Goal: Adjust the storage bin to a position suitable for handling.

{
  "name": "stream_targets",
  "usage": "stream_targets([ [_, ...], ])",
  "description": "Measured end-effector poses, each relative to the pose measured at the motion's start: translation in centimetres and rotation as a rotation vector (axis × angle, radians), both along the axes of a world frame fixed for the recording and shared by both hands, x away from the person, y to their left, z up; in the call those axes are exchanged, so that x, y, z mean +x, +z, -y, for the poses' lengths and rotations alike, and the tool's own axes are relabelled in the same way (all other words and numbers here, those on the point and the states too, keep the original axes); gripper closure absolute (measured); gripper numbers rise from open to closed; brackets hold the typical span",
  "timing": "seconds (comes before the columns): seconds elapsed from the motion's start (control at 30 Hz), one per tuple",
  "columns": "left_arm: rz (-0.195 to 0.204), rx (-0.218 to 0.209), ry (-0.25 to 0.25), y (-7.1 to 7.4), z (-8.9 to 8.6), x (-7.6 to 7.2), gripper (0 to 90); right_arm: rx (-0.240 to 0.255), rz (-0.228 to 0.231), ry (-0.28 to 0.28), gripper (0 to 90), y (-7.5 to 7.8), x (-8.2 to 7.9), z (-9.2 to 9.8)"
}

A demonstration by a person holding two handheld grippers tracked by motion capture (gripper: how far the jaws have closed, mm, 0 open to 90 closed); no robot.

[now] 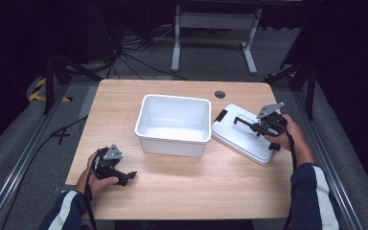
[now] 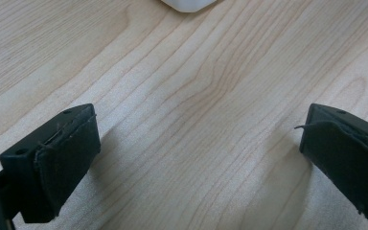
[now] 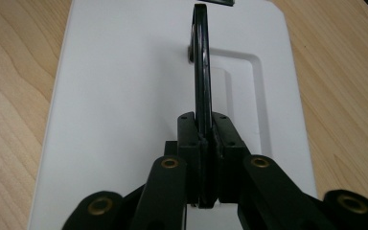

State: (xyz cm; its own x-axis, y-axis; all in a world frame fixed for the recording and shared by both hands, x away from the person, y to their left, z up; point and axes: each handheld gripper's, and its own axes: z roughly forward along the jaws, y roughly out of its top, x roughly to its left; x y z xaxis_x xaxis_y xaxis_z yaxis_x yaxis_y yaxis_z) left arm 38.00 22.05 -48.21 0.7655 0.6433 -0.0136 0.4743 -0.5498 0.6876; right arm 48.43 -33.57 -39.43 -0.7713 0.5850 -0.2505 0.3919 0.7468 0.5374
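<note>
The white bin lid [image 1: 247, 134] lies flat on the worktop [image 1: 182, 187], just right of the white bin [image 1: 172, 125]. Its black handle [image 3: 201, 62] is clamped in the right hand-held gripper [image 3: 205, 139]. The left hand-held gripper [image 2: 196, 158] gapes wide over bare wood.

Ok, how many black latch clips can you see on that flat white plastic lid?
2: one black latch clip on the flat white plastic lid at its end nearest the bin, another at the opposite end by the person's hand. Others may be hidden.

Tub [image 1: 173, 124] mid-table [image 1: 182, 191], lid [image 1: 242, 136] just right of it, handle [image 1: 242, 120] on lid
</note>
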Motion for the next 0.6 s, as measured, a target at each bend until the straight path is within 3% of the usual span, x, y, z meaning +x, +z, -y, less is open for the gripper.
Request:
stream_targets([
  [0.37, -0.001, 0.004, -0.009, 0.05, -0.07, 0.09, 0.6, 0.007, -0.003, -0.014, 83.8, -0.12, 0.18, 0.02],
  [0.6, 0.0, 0.005, -0.012, 0.06, -0.08, 0.1, 0.5, 0.033, 0.02, -0.015, 77.4, 0.69, 0.14, -0.2],
])
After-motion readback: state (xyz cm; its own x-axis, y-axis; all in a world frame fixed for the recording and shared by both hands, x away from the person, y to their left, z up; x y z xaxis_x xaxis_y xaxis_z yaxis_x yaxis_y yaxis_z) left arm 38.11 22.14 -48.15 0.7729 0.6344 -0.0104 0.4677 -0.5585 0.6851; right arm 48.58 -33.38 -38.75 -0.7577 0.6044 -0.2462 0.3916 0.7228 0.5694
